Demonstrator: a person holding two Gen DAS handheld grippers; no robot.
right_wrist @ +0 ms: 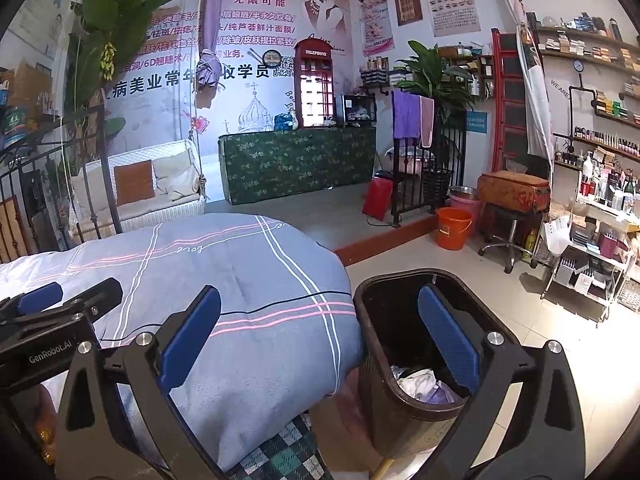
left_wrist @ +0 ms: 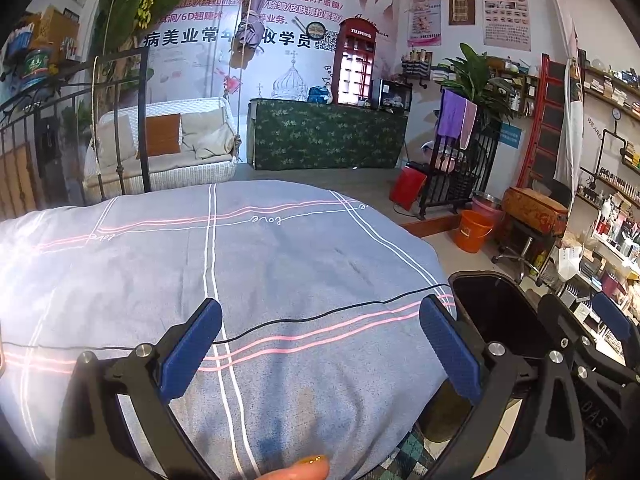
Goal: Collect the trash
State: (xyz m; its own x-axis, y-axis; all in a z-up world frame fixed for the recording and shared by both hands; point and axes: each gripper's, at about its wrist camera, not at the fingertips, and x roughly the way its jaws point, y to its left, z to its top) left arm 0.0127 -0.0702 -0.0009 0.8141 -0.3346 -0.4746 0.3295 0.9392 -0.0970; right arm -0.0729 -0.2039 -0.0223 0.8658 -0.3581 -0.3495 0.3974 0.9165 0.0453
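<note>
A dark brown waste bin stands on the floor at the bed's right corner, with crumpled white and lilac trash inside. The same bin shows dark and hollow in the left wrist view. My right gripper is open and empty, its right finger over the bin's mouth and its left finger over the quilt. My left gripper is open and empty above the grey-blue quilt. A thin black cord lies across the quilt between its fingers. No loose trash shows on the quilt.
The right gripper's body sits beside the bin; the left gripper's body is at the left. An orange bucket, a stool and a stocked shelf cart stand on the tiled floor. A black iron bed frame rises behind the quilt.
</note>
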